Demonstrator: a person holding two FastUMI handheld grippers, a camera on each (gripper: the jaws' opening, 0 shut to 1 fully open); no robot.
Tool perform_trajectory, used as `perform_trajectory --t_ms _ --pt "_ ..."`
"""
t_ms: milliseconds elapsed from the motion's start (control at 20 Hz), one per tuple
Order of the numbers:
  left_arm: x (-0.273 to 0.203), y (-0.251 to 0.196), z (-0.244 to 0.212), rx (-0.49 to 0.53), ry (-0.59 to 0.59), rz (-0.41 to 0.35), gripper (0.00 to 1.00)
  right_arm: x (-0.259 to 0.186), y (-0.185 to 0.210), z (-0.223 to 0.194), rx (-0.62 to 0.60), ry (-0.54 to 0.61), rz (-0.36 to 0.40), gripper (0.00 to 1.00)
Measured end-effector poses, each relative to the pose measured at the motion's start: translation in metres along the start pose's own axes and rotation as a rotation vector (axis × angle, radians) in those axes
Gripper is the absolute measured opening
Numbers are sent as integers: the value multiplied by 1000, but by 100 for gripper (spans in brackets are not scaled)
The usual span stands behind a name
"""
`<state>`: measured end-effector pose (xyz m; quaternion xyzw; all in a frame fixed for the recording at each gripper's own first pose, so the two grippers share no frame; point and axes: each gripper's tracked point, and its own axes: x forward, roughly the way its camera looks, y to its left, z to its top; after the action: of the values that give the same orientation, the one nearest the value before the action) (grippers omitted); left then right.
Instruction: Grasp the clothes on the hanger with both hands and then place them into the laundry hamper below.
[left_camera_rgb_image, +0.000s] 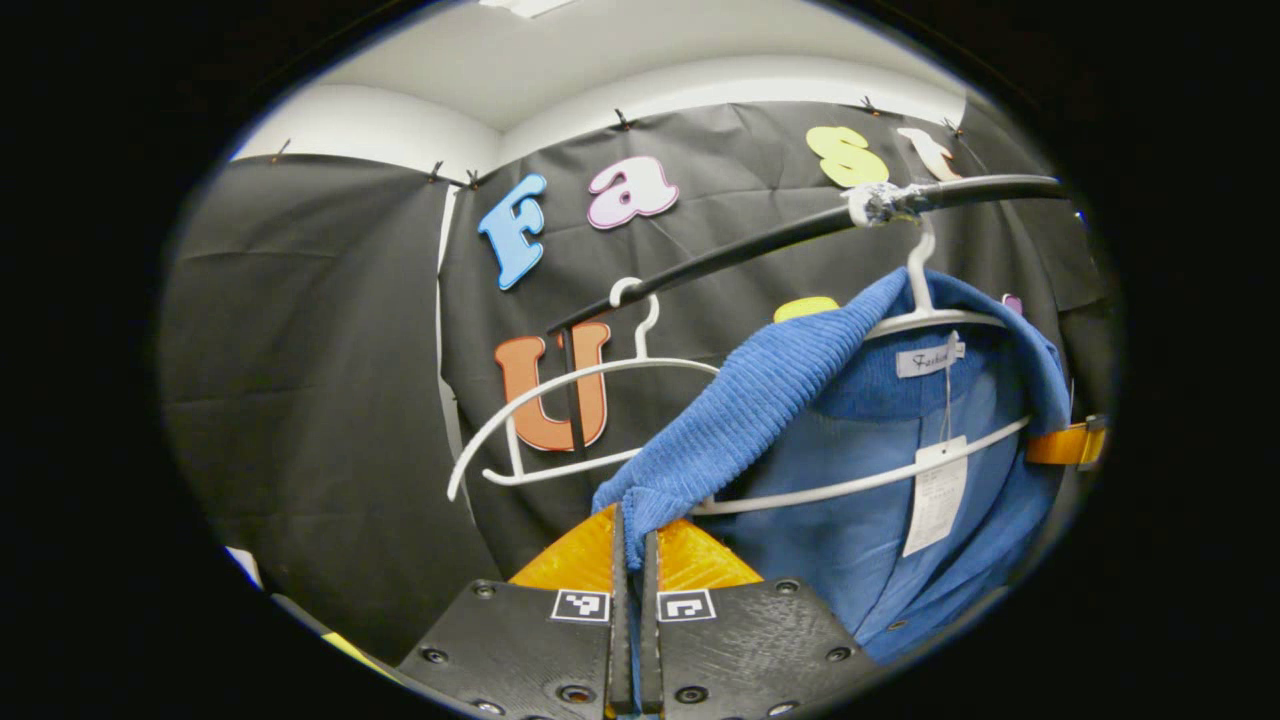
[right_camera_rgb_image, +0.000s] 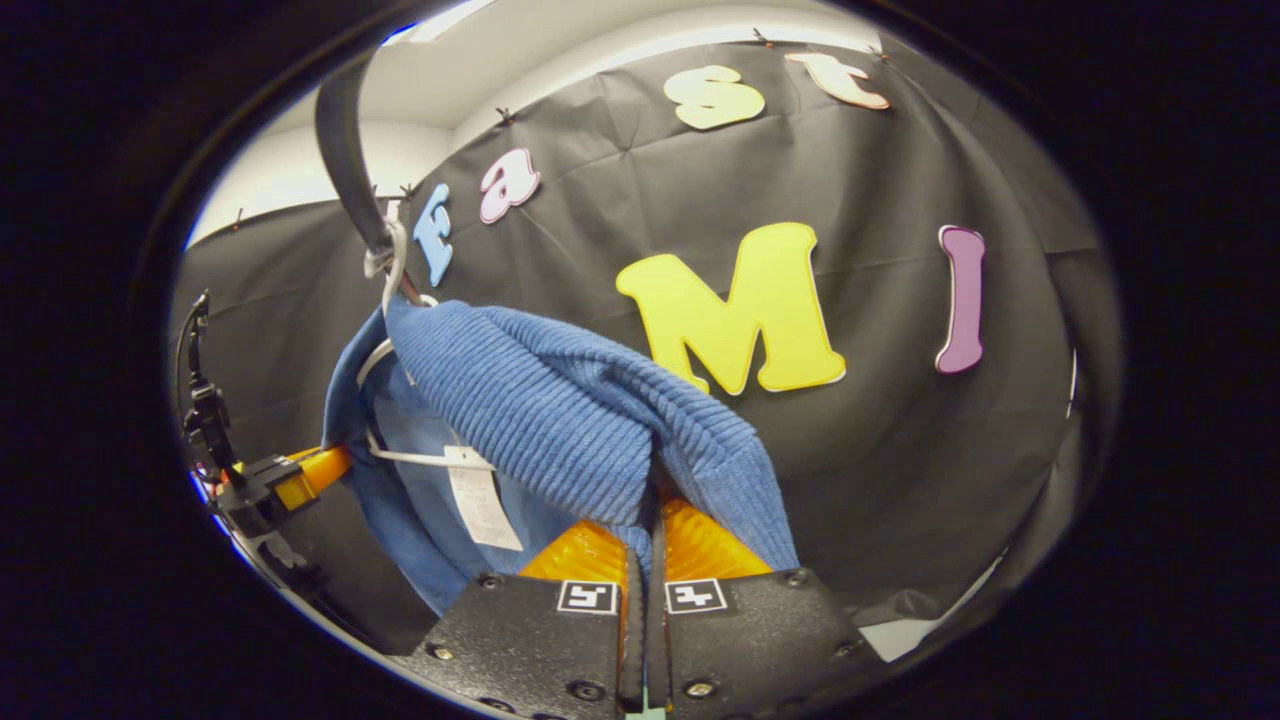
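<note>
Left gripper view: the left hand-held gripper (left_camera_rgb_image: 632, 545) has both fingers pressed together on a ribbed edge of the blue garment (left_camera_rgb_image: 850, 480), which rises from the fingertips up to the collar. The garment hangs on a white hanger (left_camera_rgb_image: 925, 320) hooked over a dark rail (left_camera_rgb_image: 760, 245); a paper tag (left_camera_rgb_image: 935, 495) dangles from its neck. A second, bare white hanger (left_camera_rgb_image: 580, 400) hangs farther along the rail, to the left. At the right edge, part of the right hand-held gripper (left_camera_rgb_image: 1070, 443) meets the garment's far side.

Right gripper view: the right hand-held gripper (right_camera_rgb_image: 645, 545) is clamped on a fold of the blue garment (right_camera_rgb_image: 560, 410), the ribbed cloth draping over its fingers. The garment's hanger (right_camera_rgb_image: 395, 270) hooks on the rail (right_camera_rgb_image: 345, 150) at upper left. The left hand-held gripper (right_camera_rgb_image: 310, 470) shows at left, touching the garment.
</note>
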<state>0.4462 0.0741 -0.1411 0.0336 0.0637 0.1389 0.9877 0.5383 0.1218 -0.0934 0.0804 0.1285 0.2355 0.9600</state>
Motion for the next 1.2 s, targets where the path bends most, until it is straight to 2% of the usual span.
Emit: perform_trajectory --t_ms 100,300,700,950,1200 --pt "0 5 6 1 -10 10 4 -3 -5 9 -20 -7 -13 5" --pt "2 12 15 -19 -26 30 4 -11 -8 17 -48 -1 20 5" --pt "8 26 44 -14 -70 47 4 -22 -22 48 11 -38 26 5" --pt "10 25 45 -28 -56 42 4 -28 -19 60 25 -42 57 5" --pt "17 26 62 -50 -64 43 4 -33 -16 77 114 -81 120 5"
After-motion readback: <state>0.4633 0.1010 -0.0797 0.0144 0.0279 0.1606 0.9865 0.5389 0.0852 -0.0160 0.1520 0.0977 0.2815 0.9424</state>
